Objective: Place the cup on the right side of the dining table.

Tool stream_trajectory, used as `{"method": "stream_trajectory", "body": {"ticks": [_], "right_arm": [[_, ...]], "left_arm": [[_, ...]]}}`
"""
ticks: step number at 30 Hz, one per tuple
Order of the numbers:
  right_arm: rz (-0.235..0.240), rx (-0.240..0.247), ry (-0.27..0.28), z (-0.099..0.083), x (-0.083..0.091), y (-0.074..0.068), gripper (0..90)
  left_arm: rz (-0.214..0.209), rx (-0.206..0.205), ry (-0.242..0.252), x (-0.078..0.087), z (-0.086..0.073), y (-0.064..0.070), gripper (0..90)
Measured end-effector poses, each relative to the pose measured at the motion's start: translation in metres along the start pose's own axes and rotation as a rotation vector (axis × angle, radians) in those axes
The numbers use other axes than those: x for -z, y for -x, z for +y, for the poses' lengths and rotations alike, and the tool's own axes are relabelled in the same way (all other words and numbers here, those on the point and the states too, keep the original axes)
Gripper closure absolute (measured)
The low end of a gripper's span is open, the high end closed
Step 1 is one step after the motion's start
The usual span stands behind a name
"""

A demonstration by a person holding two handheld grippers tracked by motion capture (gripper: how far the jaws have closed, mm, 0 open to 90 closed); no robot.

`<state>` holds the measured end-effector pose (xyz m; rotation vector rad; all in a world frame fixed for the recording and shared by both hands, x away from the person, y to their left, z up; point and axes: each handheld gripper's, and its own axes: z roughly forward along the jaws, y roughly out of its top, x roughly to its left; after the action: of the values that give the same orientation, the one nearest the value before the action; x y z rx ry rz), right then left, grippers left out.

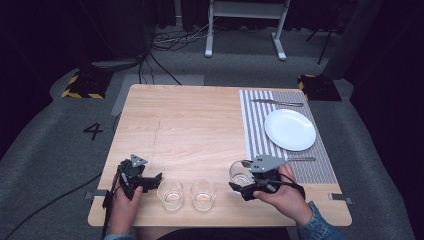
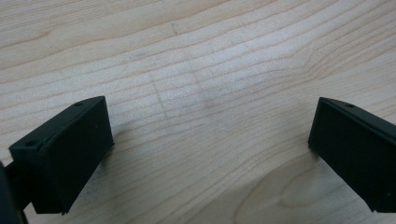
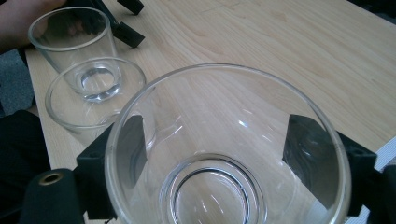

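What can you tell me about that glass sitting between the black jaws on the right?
The glass is clear, empty and stemless, with a thick round base and walls widening to a thin rim. It stands upright on the wooden table near the front edge, just left of the striped placemat. The right gripper has one black jaw on each side of it, close against the walls; firm contact cannot be told. Two similar glasses stand apart, to its left.
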<state>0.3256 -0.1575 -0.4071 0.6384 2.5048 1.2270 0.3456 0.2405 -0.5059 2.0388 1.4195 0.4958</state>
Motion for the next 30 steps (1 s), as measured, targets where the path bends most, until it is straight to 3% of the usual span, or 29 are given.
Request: {"method": "stream_trajectory", "body": {"ticks": [17, 30], "right_arm": [[-0.017, -0.003, 0.012, 0.02, 0.004, 0.017, 18.9], [-0.083, -0.038, 0.006, 0.043, 0.002, 0.06, 18.8]], "left_arm": [[0.0, 0.0, 0.0, 0.0, 0.0, 0.0, 0.0], [0.0, -0.001, 0.001, 0.0, 0.0, 0.0, 0.0]]}}
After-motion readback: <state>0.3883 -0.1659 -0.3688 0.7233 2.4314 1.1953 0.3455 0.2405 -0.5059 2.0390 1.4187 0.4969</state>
